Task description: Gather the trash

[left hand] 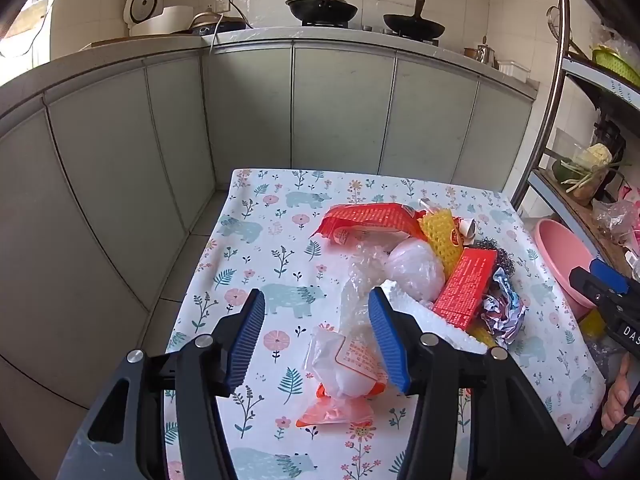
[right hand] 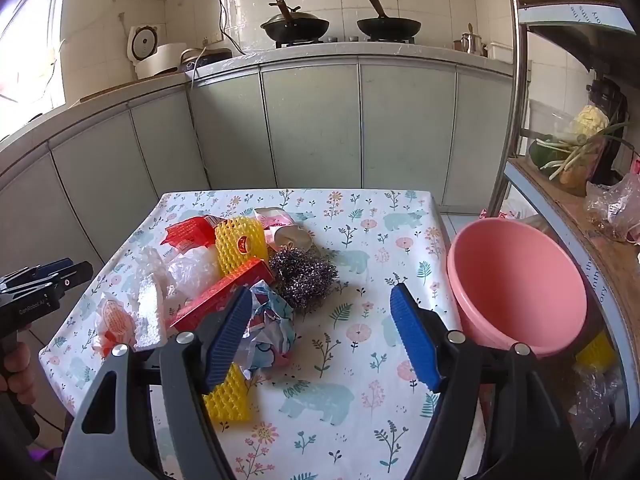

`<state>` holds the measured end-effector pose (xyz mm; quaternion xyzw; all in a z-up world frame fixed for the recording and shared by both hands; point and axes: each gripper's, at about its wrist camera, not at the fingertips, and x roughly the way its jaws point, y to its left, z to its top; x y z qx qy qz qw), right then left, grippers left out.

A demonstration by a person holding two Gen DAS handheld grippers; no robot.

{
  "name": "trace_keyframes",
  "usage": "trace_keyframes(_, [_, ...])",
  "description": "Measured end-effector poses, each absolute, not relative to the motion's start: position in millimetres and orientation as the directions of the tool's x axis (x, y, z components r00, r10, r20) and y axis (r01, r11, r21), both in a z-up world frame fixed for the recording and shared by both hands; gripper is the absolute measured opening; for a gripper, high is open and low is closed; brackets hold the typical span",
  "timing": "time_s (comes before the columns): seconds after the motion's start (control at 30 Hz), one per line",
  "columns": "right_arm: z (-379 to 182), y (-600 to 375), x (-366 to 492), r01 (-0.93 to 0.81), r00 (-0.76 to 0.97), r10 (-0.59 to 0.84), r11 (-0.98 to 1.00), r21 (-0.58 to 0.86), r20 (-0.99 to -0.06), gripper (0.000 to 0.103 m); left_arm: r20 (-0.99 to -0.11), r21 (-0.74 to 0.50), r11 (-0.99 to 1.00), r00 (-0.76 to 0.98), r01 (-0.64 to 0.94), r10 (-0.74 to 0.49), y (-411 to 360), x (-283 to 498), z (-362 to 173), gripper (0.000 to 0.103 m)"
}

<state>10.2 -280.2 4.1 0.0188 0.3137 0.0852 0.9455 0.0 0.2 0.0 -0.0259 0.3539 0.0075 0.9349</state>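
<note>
In the left wrist view the left gripper (left hand: 316,336) hangs over the near part of the worktop (left hand: 256,240) with its jaws spread wide and nothing between the pads; below it, showing in the gap, lies a clear plastic packet with orange print (left hand: 344,368), flat on the floral cloth. Beyond it the rest of the trash sits in a loose heap: a red wrapper (left hand: 368,220), a yellow foam net (left hand: 442,236), a red box (left hand: 466,288) and a crumpled printed paper (left hand: 502,308), all touching or overlapping. The pink basin (left hand: 560,260) shows past the worktop's right edge. In the right wrist view the right gripper (right hand: 324,336) is likewise fully spread and empty, aimed down at the cloth with the crumpled printed paper just beside its left finger and a steel wool scourer (right hand: 304,276) a little further off; the pink basin stands off the right edge of the worktop, mouth tilted toward the camera, and looks like the place for the trash. The step in hand appears to be the first pick. To do it well, each gripper should come down straight over a single piece, so the packet is pinched at its bulging middle rather than its slippery flat edge, and the paper is taken by its bulk without dragging the yellow foam net piece (right hand: 228,396) beneath the finger along.
</note>
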Motion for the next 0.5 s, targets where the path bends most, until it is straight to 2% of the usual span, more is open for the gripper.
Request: trace_keyframes(0.5, [1.6,-275.0,5.2,-0.148,0.795,0.165,0.986,0.078,-0.584,0.072,-0.656,-0.044,0.999,0.755,-0.032,-0.005,-2.1,-2.9,7.4,0.054])
